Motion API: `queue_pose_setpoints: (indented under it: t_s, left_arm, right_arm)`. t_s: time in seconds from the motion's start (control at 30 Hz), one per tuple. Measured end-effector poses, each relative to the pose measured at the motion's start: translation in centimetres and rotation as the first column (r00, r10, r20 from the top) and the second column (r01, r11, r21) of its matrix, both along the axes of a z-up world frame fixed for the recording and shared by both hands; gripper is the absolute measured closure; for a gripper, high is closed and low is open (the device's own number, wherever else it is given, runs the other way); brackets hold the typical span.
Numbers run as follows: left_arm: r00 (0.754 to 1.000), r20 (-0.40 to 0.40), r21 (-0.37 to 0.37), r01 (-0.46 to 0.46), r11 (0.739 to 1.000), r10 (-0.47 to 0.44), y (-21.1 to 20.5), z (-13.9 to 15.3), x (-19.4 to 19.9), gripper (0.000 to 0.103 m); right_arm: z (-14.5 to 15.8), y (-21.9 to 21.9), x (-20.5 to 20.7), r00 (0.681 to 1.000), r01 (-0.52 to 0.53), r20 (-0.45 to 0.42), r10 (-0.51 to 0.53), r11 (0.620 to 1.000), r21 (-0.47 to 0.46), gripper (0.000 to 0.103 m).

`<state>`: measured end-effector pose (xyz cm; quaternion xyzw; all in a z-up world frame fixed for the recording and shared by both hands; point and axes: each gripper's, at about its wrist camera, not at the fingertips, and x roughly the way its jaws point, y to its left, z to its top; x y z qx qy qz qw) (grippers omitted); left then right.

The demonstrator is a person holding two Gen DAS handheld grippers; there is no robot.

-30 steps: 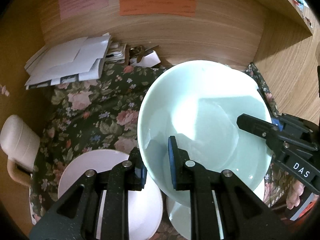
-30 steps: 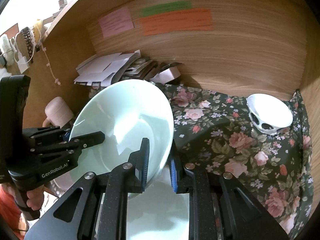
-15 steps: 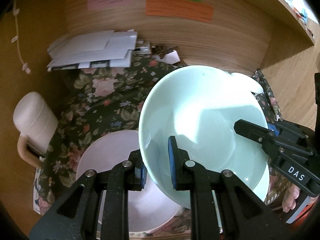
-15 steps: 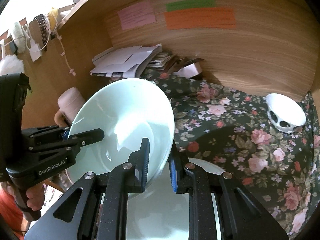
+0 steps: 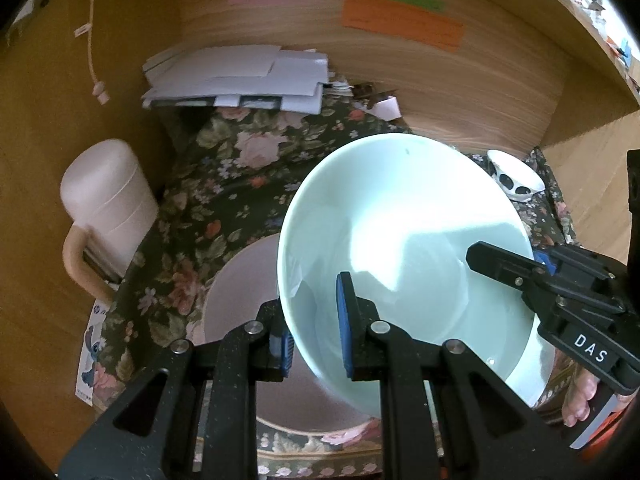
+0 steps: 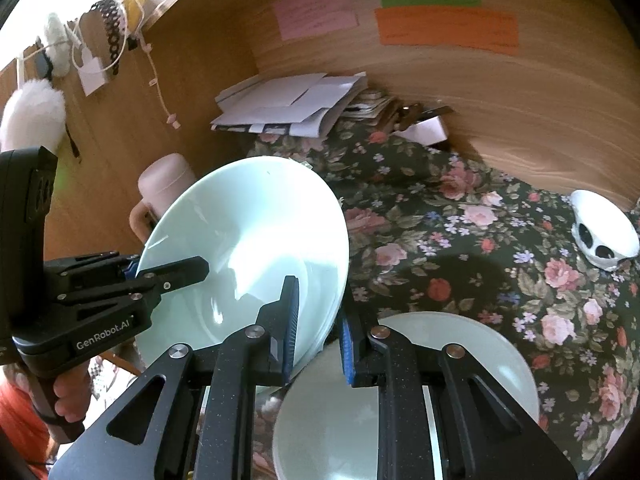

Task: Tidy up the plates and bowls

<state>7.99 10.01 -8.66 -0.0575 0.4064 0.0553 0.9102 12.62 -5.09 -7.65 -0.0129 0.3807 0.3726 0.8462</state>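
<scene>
A large pale green bowl (image 5: 400, 240) hangs tilted above the floral cloth, held by its rim from both sides. My left gripper (image 5: 314, 320) is shut on the bowl's left rim; the right wrist view shows this gripper (image 6: 172, 276) at the left. My right gripper (image 6: 318, 320) is shut on the bowl's (image 6: 248, 240) right rim and appears in the left wrist view (image 5: 500, 264). A pink plate (image 5: 240, 300) lies under the bowl's left part. A pale green plate (image 6: 460, 360) lies beneath my right gripper. A small white bowl with black spots (image 6: 604, 236) stands at the far right.
A pink mug with a handle (image 5: 108, 200) stands at the left wall. A pile of white papers (image 5: 240, 76) and a small box (image 6: 428, 128) lie at the wooden back wall. Wooden walls close the nook on both sides. The floral cloth (image 6: 460, 240) covers the surface.
Both grippers have carried the green bowl to the left. The pink plate has come under the bowl, and the pale green plate now shows more at the right.
</scene>
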Motion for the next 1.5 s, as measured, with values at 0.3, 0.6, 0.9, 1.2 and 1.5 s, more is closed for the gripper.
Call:
queue_pose_setpoints:
  t_s: [0.3, 0.6, 0.9, 1.2, 1.5]
  left_arm:
    - [0.999, -0.026, -0.022, -0.04, 0.999, 0.039, 2.2, -1.2, -0.9, 0.086]
    - [0.997, -0.053, -0.032, -0.065, 0.997, 0.063, 3.6, -2.2, -1.4, 0.086]
    - [0.994, -0.086, -0.04, -0.07, 0.997, 0.066, 4.1, -3.2, -1.1, 0.086]
    - [0.995, -0.074, -0.008, -0.072, 0.997, 0.071, 4.0, -3.4, -0.7, 0.085]
    - [0.996, -0.056, 0.03, -0.068, 0.997, 0.07, 3.8, -3.8, -0.6, 0.084]
  right_arm:
    - [-1.2, 2.3, -0.2, 0.999, -0.041, -0.032, 0.04, 0.999, -0.019, 0.086]
    - [-2.3, 3.9, -0.1, 0.996, -0.068, -0.059, 0.066, 0.997, -0.035, 0.087]
    - [-3.3, 4.4, 0.3, 0.994, -0.073, -0.082, 0.069, 0.996, -0.049, 0.087]
    - [-3.9, 4.7, 0.9, 0.993, -0.079, -0.089, 0.074, 0.995, -0.056, 0.087]
    - [-3.4, 5.0, 0.6, 0.996, -0.085, -0.049, 0.081, 0.992, -0.088, 0.083]
